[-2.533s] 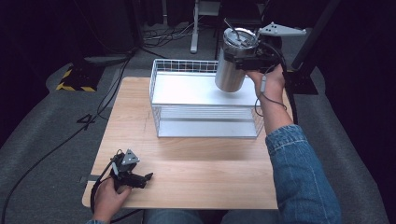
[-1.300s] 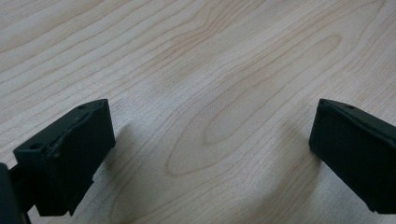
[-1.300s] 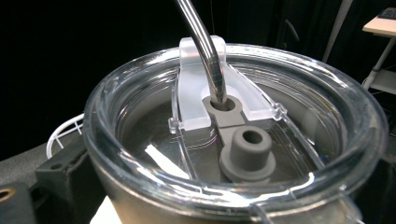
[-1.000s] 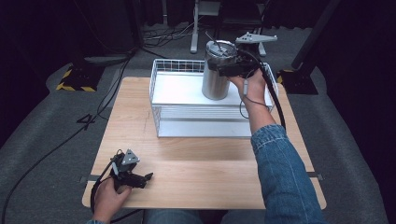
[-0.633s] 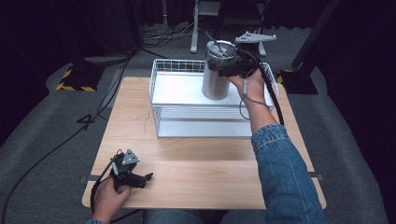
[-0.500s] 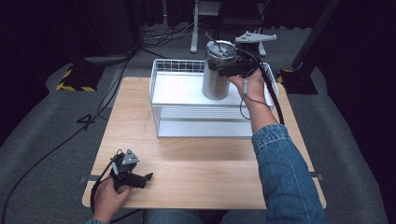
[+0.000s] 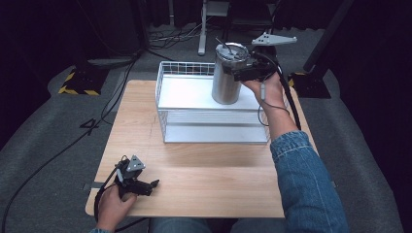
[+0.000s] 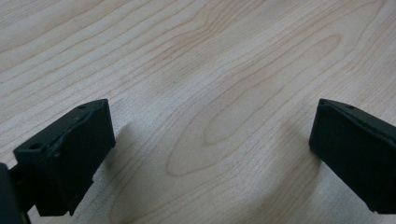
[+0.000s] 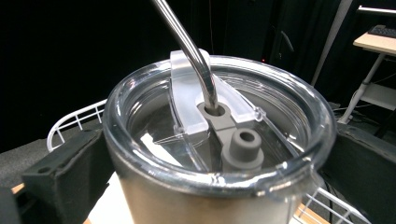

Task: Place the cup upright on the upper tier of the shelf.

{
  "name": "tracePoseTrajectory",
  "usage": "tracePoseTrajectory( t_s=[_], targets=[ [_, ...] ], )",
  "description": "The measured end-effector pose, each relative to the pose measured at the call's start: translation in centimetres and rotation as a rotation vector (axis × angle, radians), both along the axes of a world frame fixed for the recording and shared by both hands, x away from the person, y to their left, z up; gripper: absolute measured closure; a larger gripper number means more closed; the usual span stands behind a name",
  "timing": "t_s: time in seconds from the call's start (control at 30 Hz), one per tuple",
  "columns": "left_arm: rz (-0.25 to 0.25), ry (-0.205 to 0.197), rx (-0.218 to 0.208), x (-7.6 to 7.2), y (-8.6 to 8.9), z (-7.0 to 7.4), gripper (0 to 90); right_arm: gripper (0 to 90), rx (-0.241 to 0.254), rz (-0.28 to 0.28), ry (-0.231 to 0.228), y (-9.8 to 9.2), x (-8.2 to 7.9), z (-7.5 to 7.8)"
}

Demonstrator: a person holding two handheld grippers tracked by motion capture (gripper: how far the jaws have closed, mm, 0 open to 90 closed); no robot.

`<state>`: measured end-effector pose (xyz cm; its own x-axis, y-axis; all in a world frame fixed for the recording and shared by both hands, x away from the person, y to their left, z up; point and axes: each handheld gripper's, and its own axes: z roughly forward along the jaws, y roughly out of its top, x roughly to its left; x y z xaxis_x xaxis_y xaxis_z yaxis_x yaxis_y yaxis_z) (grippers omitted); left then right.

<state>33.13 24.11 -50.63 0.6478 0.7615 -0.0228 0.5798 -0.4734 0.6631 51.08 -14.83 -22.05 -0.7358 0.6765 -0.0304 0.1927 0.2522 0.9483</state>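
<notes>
A steel tumbler (image 7: pixel 226 80) with a clear lid and a bent metal straw (image 9: pixel 187 42) stands upright in the back right part of a white wire basket (image 7: pixel 214 130). My right gripper (image 7: pixel 234 69) is shut on the tumbler (image 9: pixel 201 205) just under the lid rim, one black jaw on each side. In the right gripper view my right gripper (image 9: pixel 215 179) holds it from behind. My left gripper (image 7: pixel 150 186) lies on the wooden table (image 7: pixel 218 179) near the front left corner. In the left gripper view my left gripper (image 8: pixel 210 149) is open over bare wood.
The basket has a white floor (image 7: pixel 187 94) and sits at the back middle of the table. Dark floor with cables (image 7: pixel 58 150) surrounds the table; a black-and-yellow block (image 7: pixel 77 80) lies far left. A white desk leg (image 7: pixel 203 26) stands behind.
Since 2.5 s ago the right gripper has carried the tumbler left and down into the basket. Over the last second it has held still. The left gripper has not moved.
</notes>
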Motion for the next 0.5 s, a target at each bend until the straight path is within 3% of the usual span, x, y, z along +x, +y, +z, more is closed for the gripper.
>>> tracePoseTrajectory(
  t_s=[0.5],
  targets=[
    [0.002, -0.005, 0.004, 0.1, 0.0, 0.0, 0.6, 0.2, 0.017, -0.001, -0.012, -3.2, -2.1, 0.8]
  ],
)
